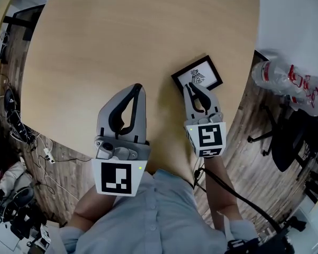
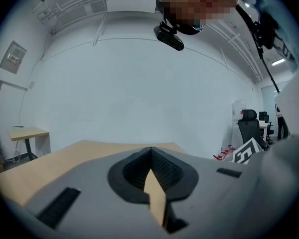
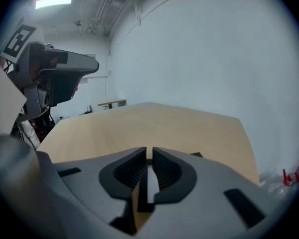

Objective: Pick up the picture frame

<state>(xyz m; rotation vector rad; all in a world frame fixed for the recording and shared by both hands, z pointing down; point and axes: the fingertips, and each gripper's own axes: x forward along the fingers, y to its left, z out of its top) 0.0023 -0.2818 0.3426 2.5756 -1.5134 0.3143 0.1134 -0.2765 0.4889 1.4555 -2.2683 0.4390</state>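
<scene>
The picture frame (image 1: 201, 74), black with a white mat and a small dark print, lies flat on the pale wooden table (image 1: 121, 36) near its right edge. My right gripper (image 1: 190, 87) hangs over the frame's near left corner, its jaws a narrow slit apart with nothing pressed between them. In the right gripper view (image 3: 149, 151) only a dark corner of the frame (image 3: 196, 155) peeks past the right jaw. My left gripper (image 1: 138, 87) is shut and empty over bare table, left of the frame. In the left gripper view (image 2: 150, 149) its tips meet.
The table's near edge curves just under both grippers. To the right, off the table, lie a clear plastic bag with red print (image 1: 285, 81) and a black office chair (image 1: 285, 136). Cables (image 1: 21, 126) crowd the floor at left. A small desk (image 2: 27, 132) stands far off.
</scene>
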